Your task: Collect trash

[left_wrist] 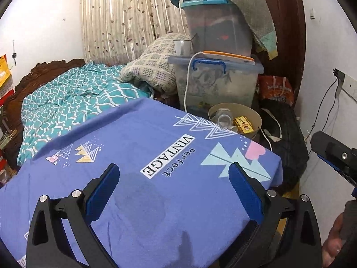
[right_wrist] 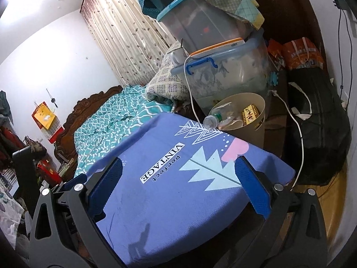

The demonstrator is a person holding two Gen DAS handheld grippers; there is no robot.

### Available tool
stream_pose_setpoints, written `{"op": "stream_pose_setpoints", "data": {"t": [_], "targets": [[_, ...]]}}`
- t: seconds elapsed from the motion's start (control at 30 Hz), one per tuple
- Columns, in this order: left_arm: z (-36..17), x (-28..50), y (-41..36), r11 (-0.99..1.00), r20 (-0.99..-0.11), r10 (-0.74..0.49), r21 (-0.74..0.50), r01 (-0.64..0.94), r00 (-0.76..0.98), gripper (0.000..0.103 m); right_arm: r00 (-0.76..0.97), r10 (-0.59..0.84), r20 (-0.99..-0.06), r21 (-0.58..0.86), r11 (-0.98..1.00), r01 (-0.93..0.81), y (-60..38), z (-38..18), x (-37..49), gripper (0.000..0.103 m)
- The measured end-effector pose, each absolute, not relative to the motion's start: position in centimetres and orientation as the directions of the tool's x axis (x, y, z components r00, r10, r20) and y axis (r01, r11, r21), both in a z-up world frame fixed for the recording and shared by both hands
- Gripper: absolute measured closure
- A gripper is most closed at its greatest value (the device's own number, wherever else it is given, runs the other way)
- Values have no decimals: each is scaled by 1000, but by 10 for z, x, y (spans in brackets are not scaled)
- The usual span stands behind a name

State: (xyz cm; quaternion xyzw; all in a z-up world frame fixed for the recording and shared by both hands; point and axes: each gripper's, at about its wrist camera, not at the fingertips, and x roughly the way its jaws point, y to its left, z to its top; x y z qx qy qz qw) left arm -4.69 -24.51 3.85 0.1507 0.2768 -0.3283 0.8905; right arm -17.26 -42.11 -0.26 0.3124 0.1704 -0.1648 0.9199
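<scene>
A beige waste bin (left_wrist: 256, 116) (right_wrist: 258, 105) stands past the far right corner of the blue-purple "VINTAGE" cloth (left_wrist: 138, 156) (right_wrist: 169, 192). In it lie a clear plastic bottle (left_wrist: 224, 118) (right_wrist: 212, 120), a yellow packet (left_wrist: 244, 126) (right_wrist: 251, 114) and some crumpled wrappers. My left gripper (left_wrist: 174, 192) is open and empty, low over the cloth. My right gripper (right_wrist: 178, 192) is open and empty over the cloth too; it also shows at the right edge of the left wrist view (left_wrist: 337, 156).
Stacked plastic storage boxes (left_wrist: 214, 80) (right_wrist: 225, 76) with a mug, a white cable and draped cloths stand behind the bin. A black bag (left_wrist: 283, 138) (right_wrist: 319, 125) and orange bags sit right. A bed with a teal quilt (left_wrist: 73, 98) (right_wrist: 116, 120) lies left.
</scene>
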Motion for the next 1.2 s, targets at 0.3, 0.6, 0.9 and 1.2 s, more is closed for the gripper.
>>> {"op": "stream_pose_setpoints", "data": {"t": [0.3,0.6,0.9,1.2], "targets": [[41,-47,-243,761,-588,-478,95,642,653,9,891,-214,-400,498,766,407,-418,3,-176,3],[42,-57,-247,750,-571,-478,130,649,667,9,894,-222,-389,505,761,408,-417,-4,-184,3],[44,-60,-245,766,-560,-454,153,625,694,9,890,-210,-404,511,755,411,-419,-8,-185,3],[53,-49,-229,811,-533,-423,138,568,733,9,890,-204,-407,498,768,404,-413,-4,-180,3]]}}
